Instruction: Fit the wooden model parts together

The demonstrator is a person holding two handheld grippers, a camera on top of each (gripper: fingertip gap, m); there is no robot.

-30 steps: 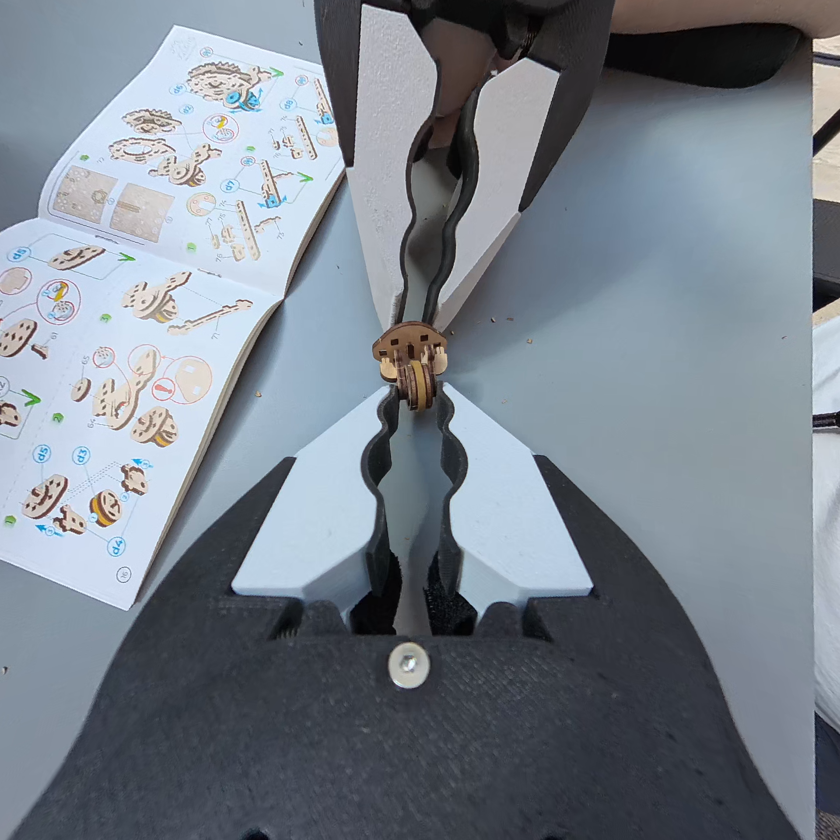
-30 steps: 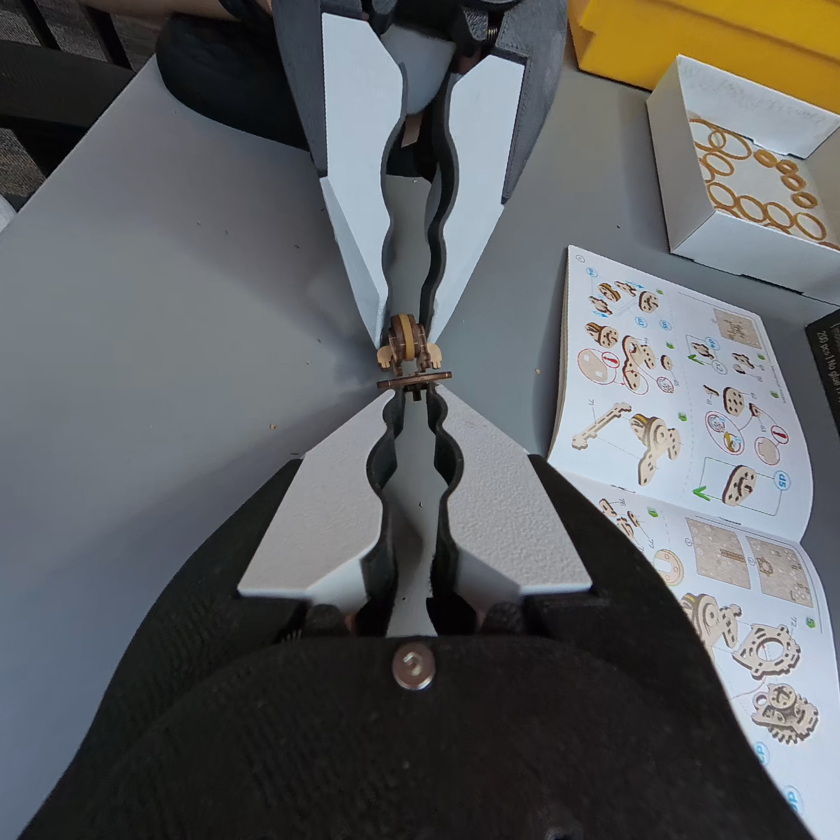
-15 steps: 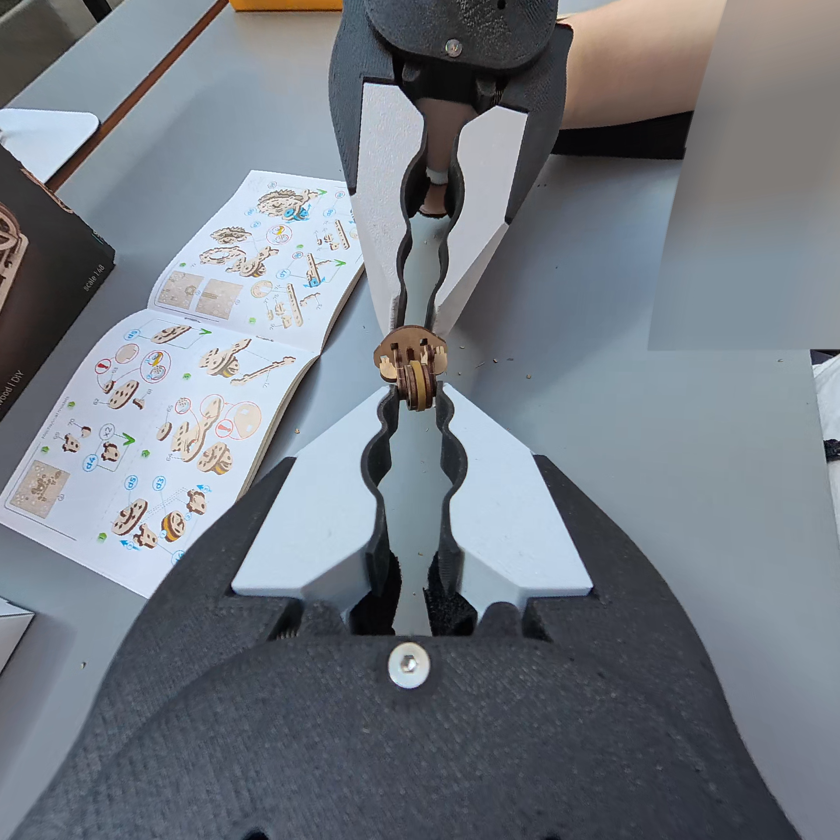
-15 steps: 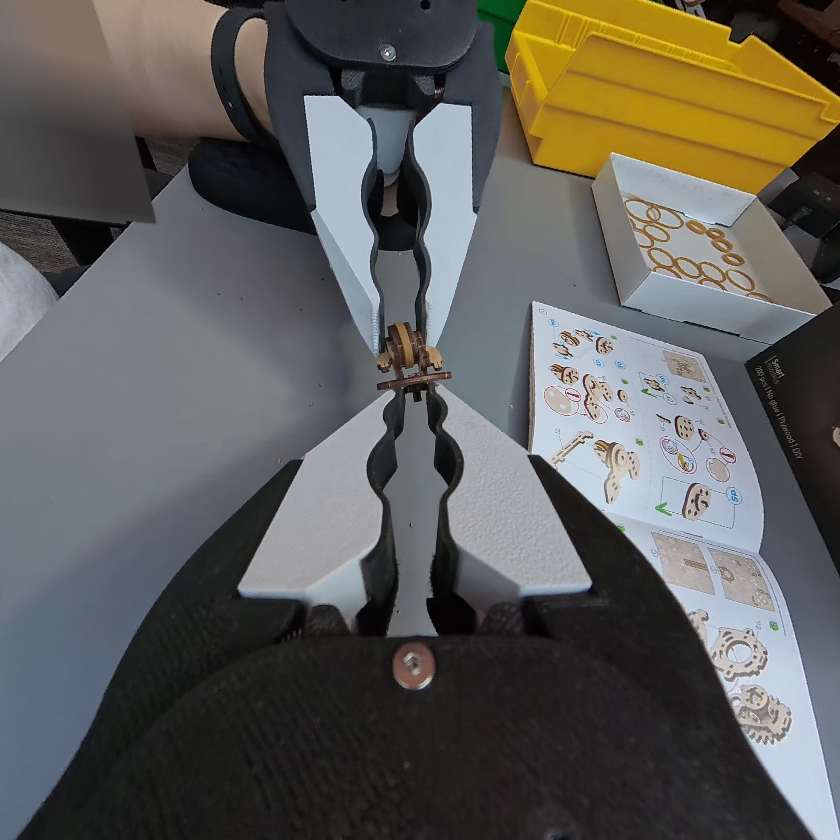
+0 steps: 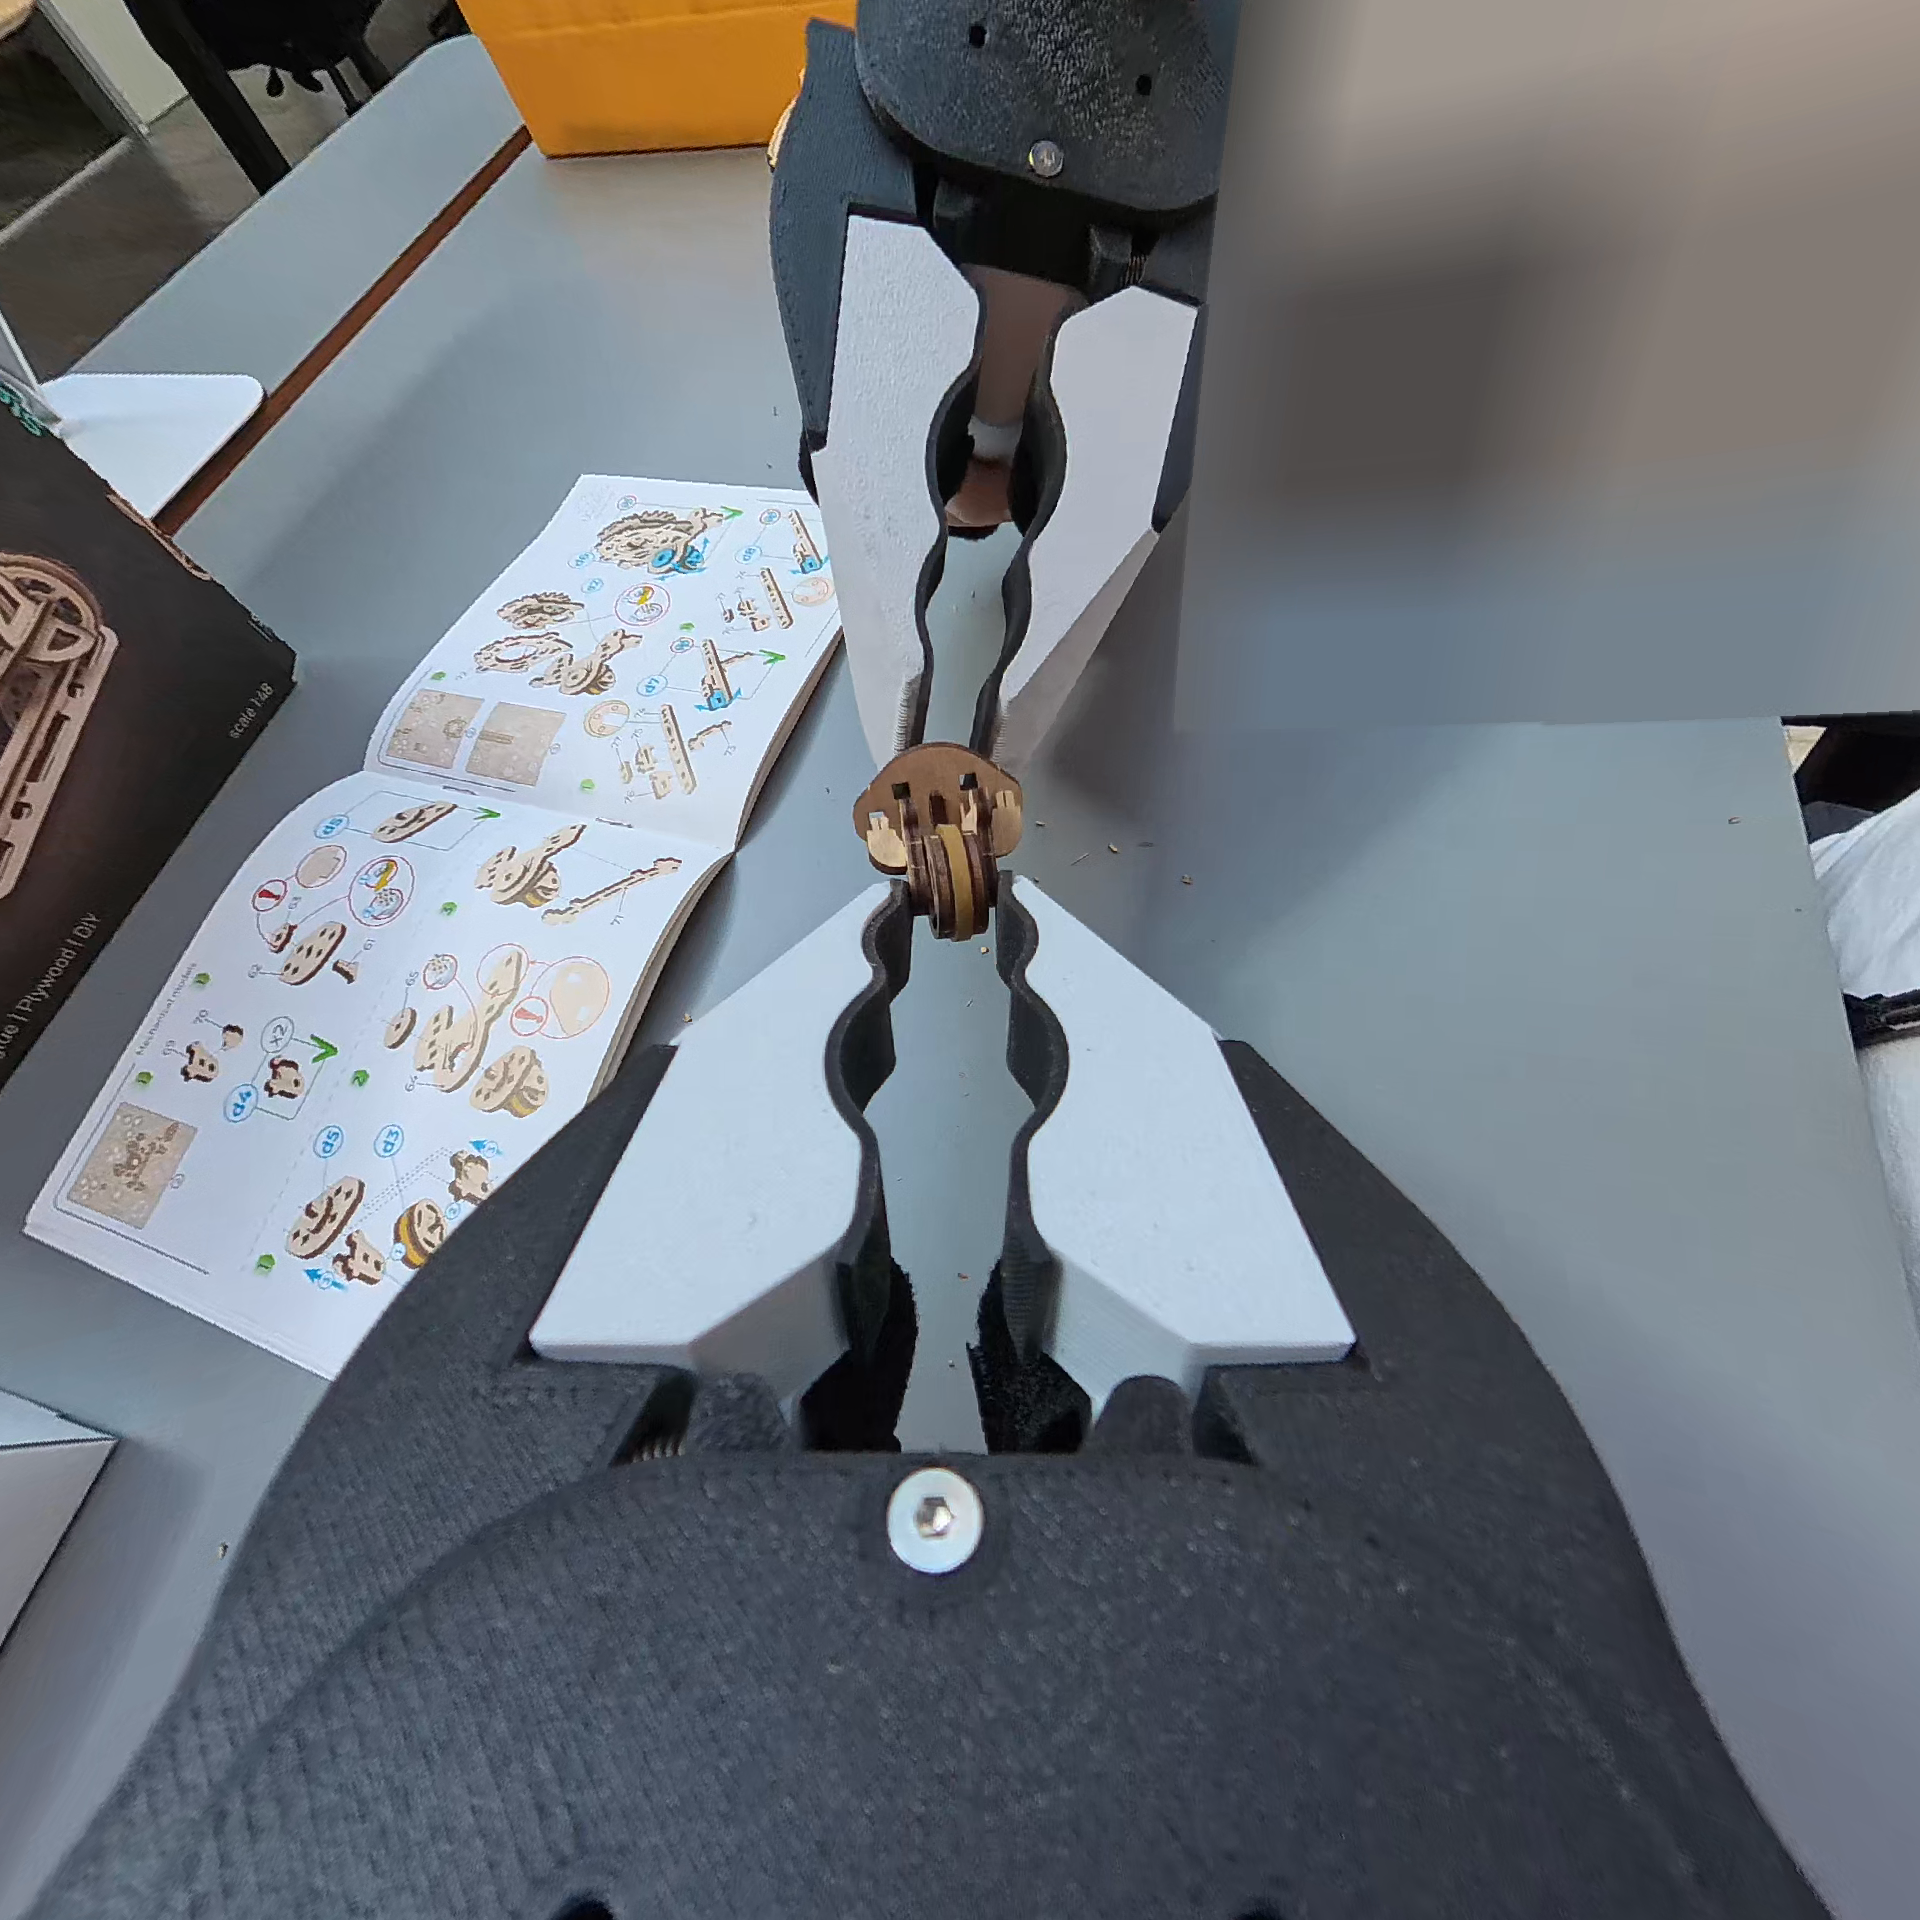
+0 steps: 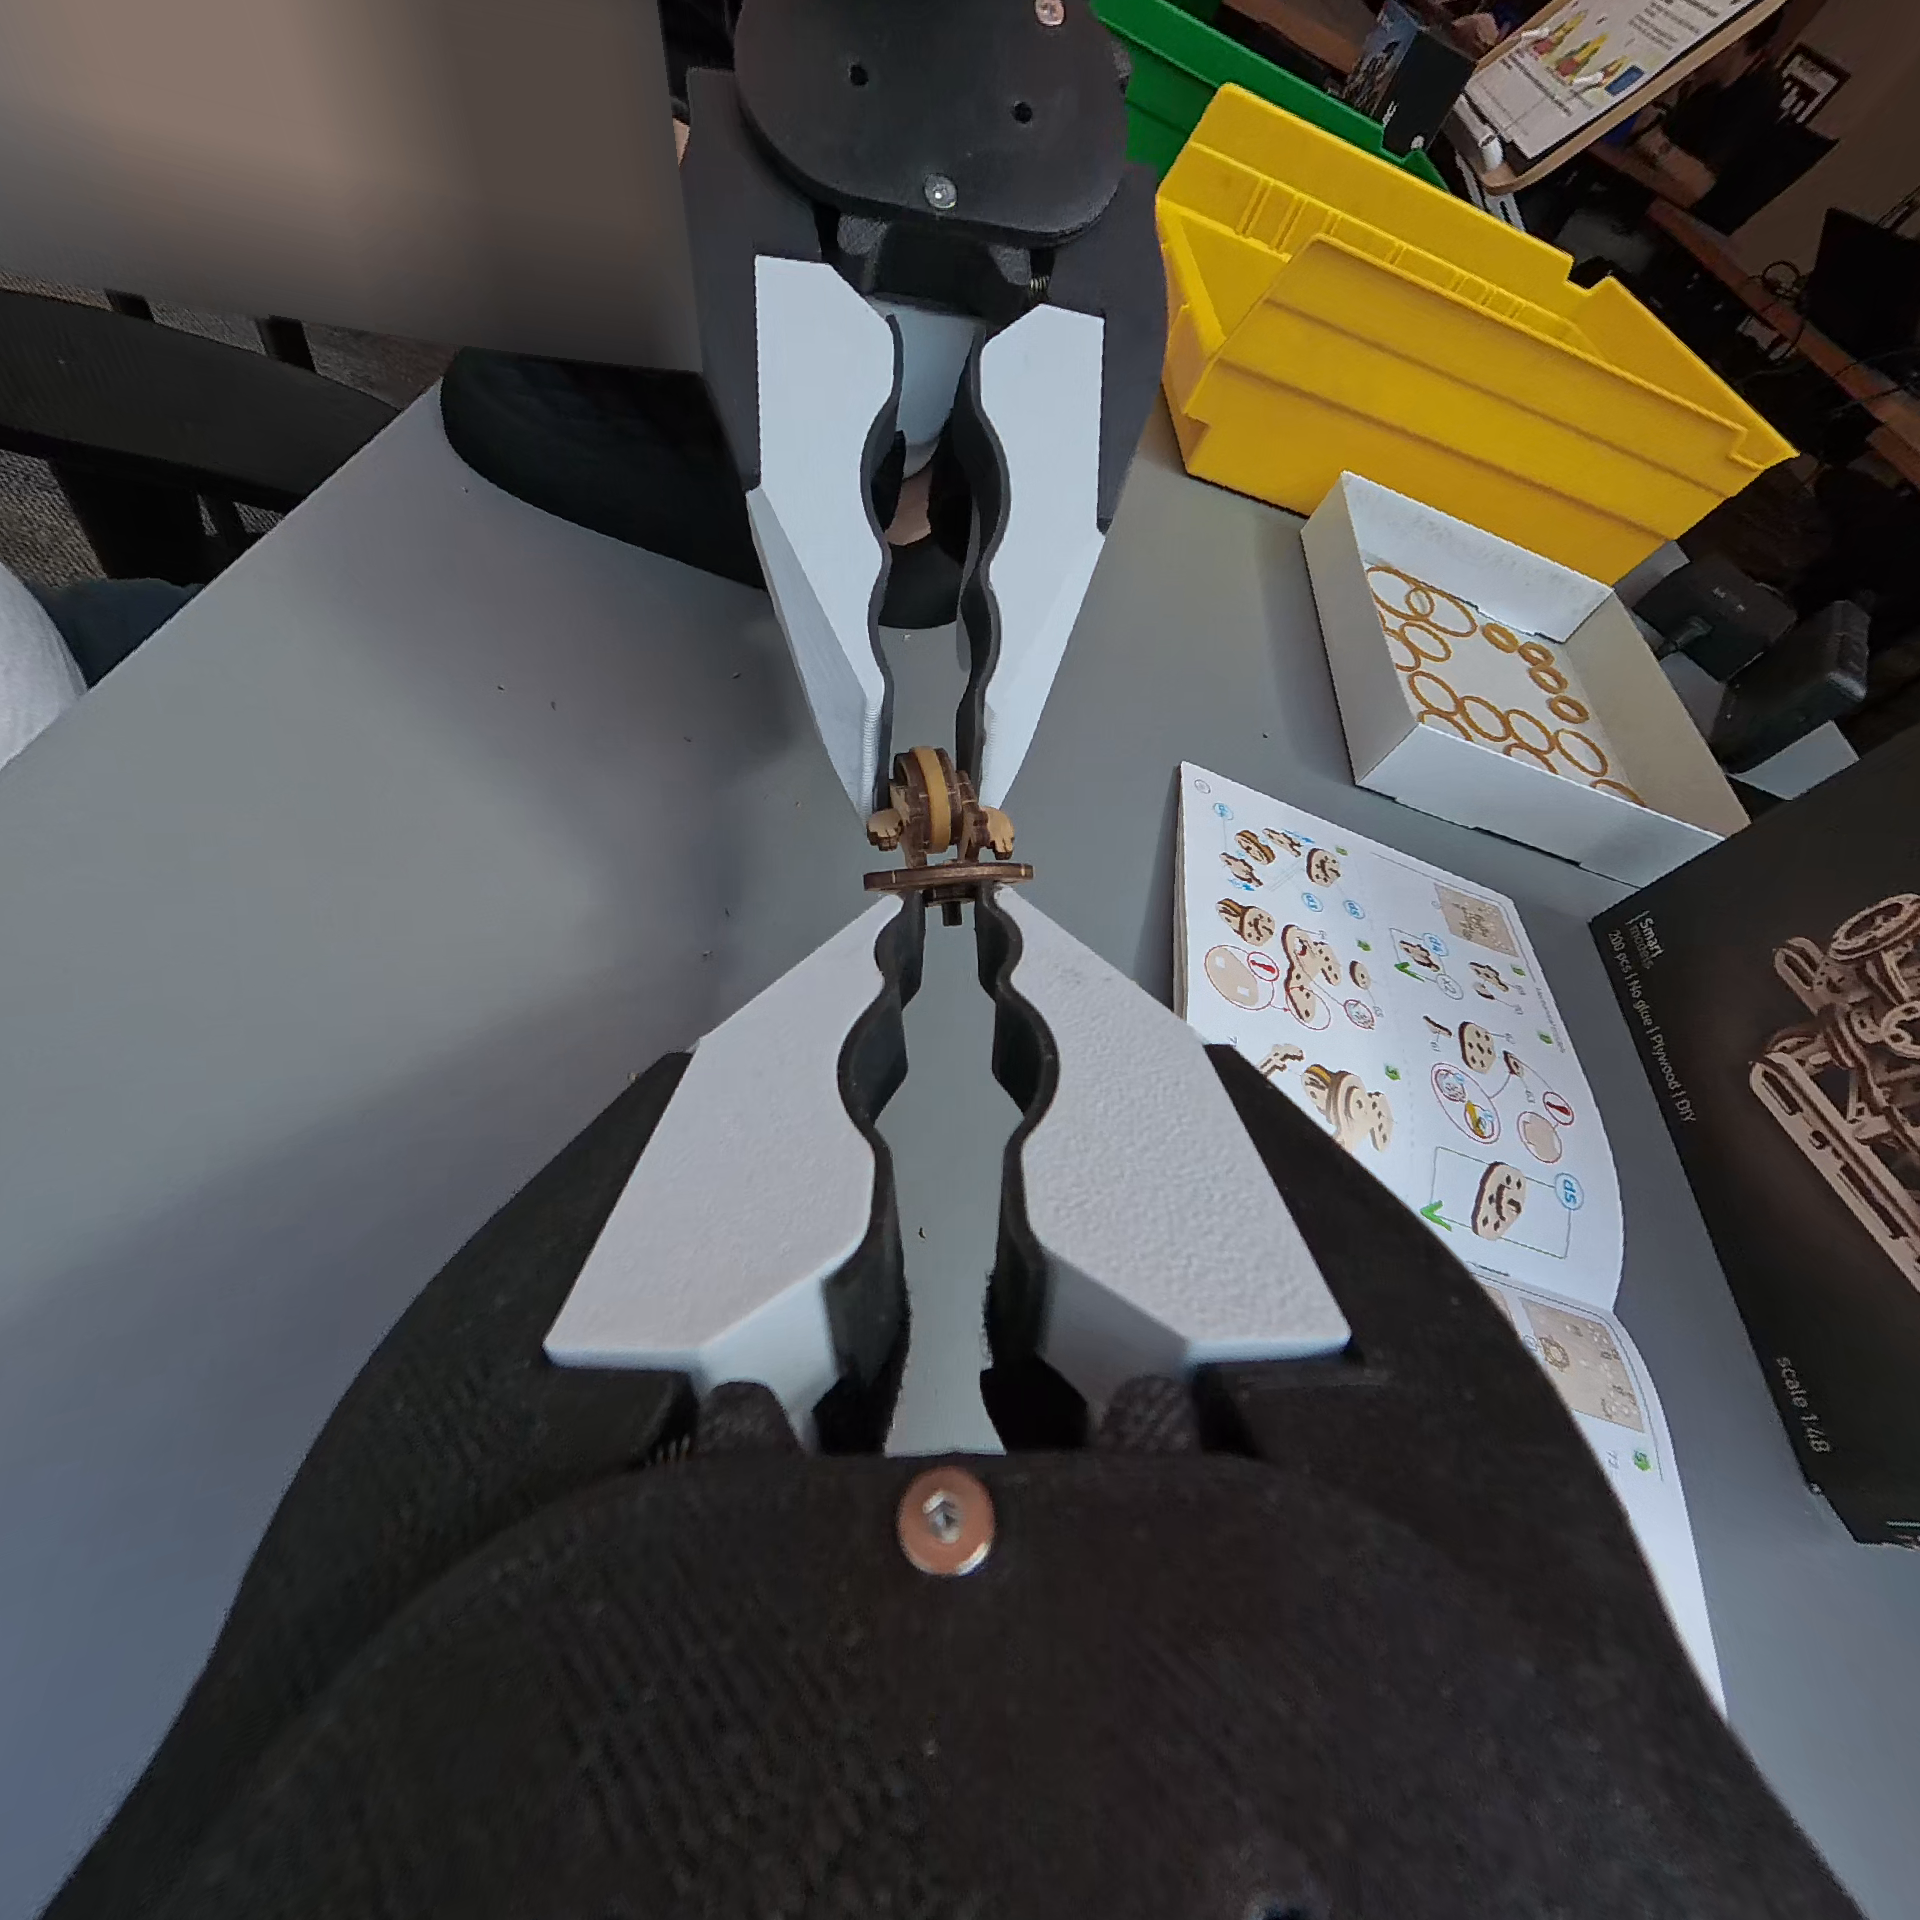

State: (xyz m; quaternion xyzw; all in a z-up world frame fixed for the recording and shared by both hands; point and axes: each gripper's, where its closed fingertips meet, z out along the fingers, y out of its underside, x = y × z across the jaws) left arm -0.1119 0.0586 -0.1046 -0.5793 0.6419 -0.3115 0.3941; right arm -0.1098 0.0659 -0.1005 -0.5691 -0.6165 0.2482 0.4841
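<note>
A small wooden wheel piece (image 5: pixel 951 883) with side lugs is pressed against a flat wooden plate (image 5: pixel 935 774), held in the air over the grey table (image 5: pixel 1455 935). My left gripper (image 5: pixel 948 902) is shut on the wheel piece. My right gripper (image 5: pixel 948 736) faces it tip to tip. In the right wrist view, my right gripper (image 6: pixel 948 912) is shut on the plate (image 6: pixel 904 878), seen edge on, by its small peg. The left gripper (image 6: pixel 928 767) holds the wheel piece (image 6: pixel 930 802) just beyond it.
An open instruction booklet (image 5: pixel 468 883) lies on the table beside the grippers and also shows in the right wrist view (image 6: pixel 1403 1039). A black kit box (image 6: pixel 1787 1143), a white tray with wooden ring offcuts (image 6: pixel 1475 675) and yellow bins (image 6: pixel 1455 343) stand beyond it. Less than 4 cm separates the two grippers' tips.
Both grippers have tilted and risen together, so more of the far table and bins shows. The two wooden parts stay pressed together between the fingertips.
</note>
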